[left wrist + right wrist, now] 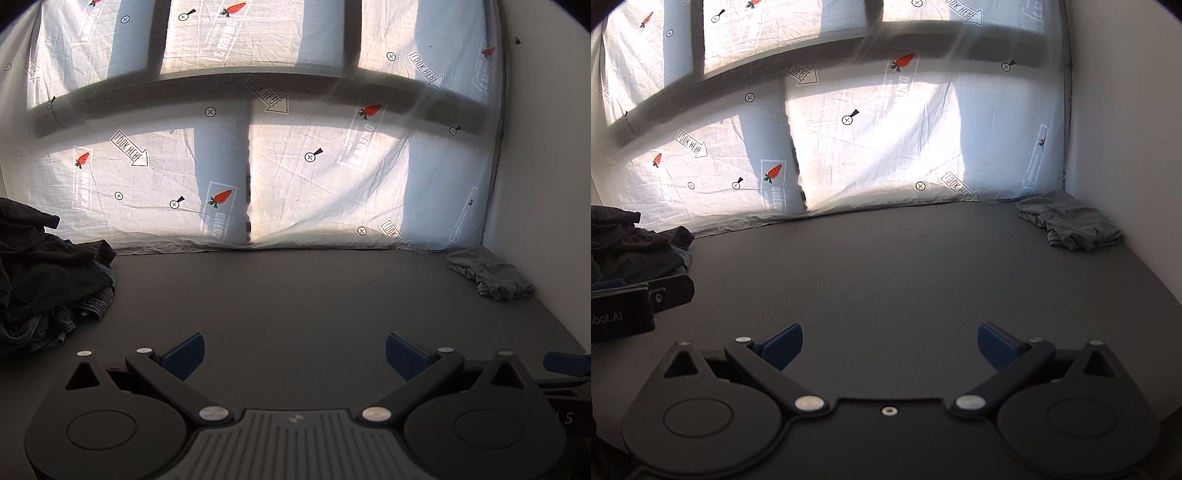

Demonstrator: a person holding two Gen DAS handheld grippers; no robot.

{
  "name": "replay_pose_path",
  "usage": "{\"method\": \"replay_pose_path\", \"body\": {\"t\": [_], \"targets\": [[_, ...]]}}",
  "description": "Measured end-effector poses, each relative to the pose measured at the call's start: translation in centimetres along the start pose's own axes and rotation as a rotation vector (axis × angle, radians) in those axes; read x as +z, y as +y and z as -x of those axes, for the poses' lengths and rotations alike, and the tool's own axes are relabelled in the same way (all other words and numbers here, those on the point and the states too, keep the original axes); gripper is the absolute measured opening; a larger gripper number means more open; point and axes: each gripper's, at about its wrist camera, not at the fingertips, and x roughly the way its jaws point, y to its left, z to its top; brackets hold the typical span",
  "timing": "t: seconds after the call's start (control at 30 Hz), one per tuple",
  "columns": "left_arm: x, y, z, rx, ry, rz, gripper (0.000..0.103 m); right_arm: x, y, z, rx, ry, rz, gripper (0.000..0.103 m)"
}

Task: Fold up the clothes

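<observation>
Blue pads: each claw has two blue pads [186,352] at its tips, close to the camera.
Left claw: the left claw [294,354] is wide open and holds nothing. It hangs over the bare dark worktop [295,295].
Right claw: the right claw [890,345] is wide open too, with nothing between its pads. It is also over the bare worktop.
Side by side: in the right wrist view, part of the left claw shows at the left edge. In the left wrist view, a bit of blue from the right claw shows at the right edge.
Dark clothes: a big messy pile of dark clothes [44,273] sits on the left side of the worktop, with some blue jeans cloth [94,299] under it. It is not folded.
Grey cloth: a small crumpled grey cloth [1071,221] lies far off in the back right corner, next to the white wall [1126,129].
Sheet: behind the worktop hangs a white sheet [295,177] with orange carrots and "LOOK HERE" arrows. Light shines through it.
</observation>
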Motion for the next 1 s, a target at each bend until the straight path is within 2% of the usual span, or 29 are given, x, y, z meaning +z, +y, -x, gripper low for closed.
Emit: {"method": "replay_pose_path", "body": {"t": [0.23,0.43,0.8,1.0], "targets": [[-2.4,3.6,3.2,0.010,0.024,0.002,0.103,-2.8,4.2,3.0,0.002,0.019,0.041,0.102],[-3.8,5.6,5.2,0.026,0.037,0.032,0.103,-3.9,6.2,4.1,0.012,0.031,0.064,0.102],[-4.4,6.5,6.9,0.072,0.027,0.067,0.103,-4.3,7.3,4.9,0.033,0.033,0.102,0.102],[-4.3,6.4,7.3,0.089,0.023,0.054,0.103,-4.6,7.3,5.2,0.046,0.027,0.104,0.102]]}}
